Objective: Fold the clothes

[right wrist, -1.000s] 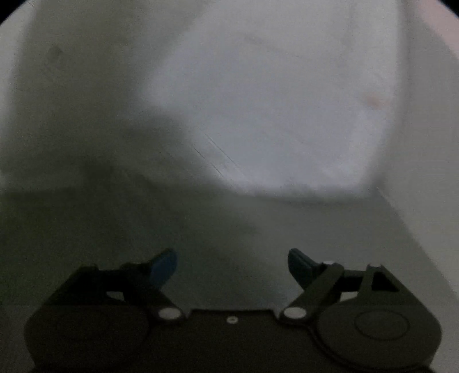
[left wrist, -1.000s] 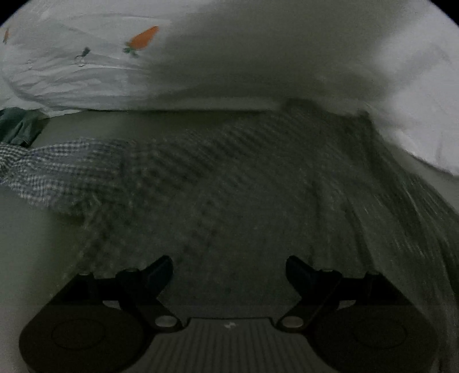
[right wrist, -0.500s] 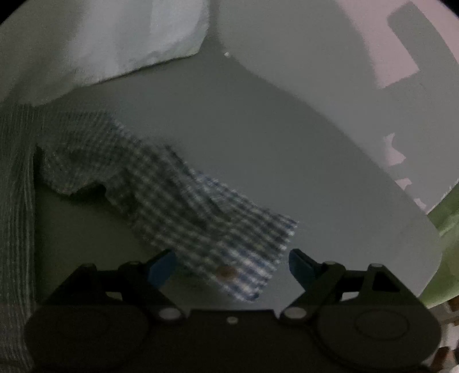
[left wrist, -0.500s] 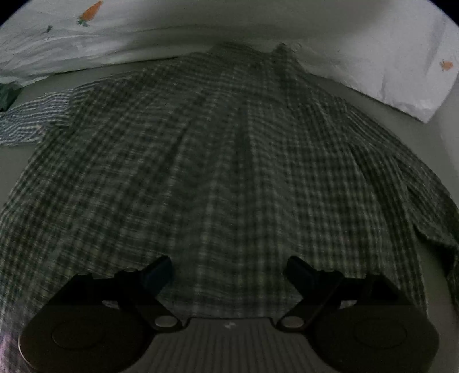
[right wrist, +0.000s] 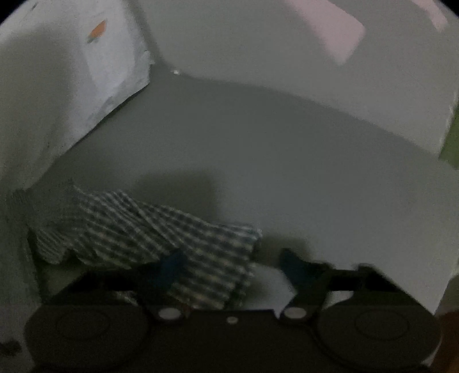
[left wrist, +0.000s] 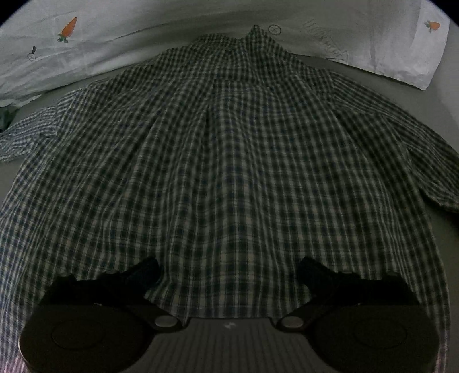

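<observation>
A dark checked shirt lies spread back-up on a grey bed, collar at the far end, sleeves out to both sides. My left gripper is open and empty, hovering over the shirt's lower hem. In the right wrist view the shirt's sleeve lies crumpled on the grey sheet, its cuff end between my fingers. My right gripper is open and low over the cuff; the left fingertip overlaps the fabric. The view is blurred.
White bedding with carrot prints lies along the far edge behind the collar and shows in the right wrist view. A grey wall rises at the right. Bare grey sheet lies beyond the sleeve.
The left gripper has pulled back and risen, so the whole shirt now shows. The right gripper has swung down and closed in on the sleeve cuff.
</observation>
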### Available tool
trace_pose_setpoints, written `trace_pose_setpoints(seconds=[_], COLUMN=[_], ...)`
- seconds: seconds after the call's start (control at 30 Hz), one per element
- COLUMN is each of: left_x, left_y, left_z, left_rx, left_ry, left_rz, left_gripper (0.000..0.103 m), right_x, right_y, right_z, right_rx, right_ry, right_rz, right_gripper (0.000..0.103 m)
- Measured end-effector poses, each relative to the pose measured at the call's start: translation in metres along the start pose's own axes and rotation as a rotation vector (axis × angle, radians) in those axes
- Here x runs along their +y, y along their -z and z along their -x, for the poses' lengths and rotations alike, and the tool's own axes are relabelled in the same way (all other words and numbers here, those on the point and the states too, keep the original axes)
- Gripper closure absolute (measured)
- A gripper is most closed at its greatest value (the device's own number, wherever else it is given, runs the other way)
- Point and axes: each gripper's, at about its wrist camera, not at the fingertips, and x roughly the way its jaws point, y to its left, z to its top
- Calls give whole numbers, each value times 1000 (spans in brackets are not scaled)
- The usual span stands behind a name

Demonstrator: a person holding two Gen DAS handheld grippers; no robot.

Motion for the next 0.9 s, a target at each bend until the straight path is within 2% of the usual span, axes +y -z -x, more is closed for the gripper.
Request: trace_pose_setpoints(seconds=[0.03,0.17,0.23,0.4,0.5,0.57,0.6,0.63,0.67,0.7,0.8,0.83,0.9], left_x=[0,-1,0,0,1,1,2,3,6,10,37,50,83], left_y=[1,1,1,5,5,2,0,-2,-3,-4,6,12,26], left_z=[0,2,2,3,4,3,3,3,4,5,26,36,58], left_rx=[-5,-10,-9,-36,-39,-21,-4,13,34,58,54,39,7], left_ry=[0,-1,-1,-5,-5,0,4,8,11,14,46,39,-3], left_rz=[-1,-2,-1,3,4,-1,-4,-8,-8,-5,12,10,8], left_gripper=[0,0,0,0,0,0,0,0,0,0,0,0,0], right_x=[4,12,10,5,6,10,13,18,24,29,61,77,106], right_y=[-2,-13,-33,-80,-83,-76,-71,-63,-53,-43,6,29,69], right_z=[0,6,15,0,-31,-45,-43,-34,-25,-16,14,28,50], right_rx=[-11,-72,-162,-275,-163,-108,-103,-111,-114,-117,-32,-4,30], right_ry=[12,67,131,257,287,324,319,298,265,229,-11,-100,-205], right_rz=[30,143,220,374,396,384,364,326,288,250,225,264,367], right_gripper=[103,103,103,103,100,86,70,53,49,50,50,50,50])
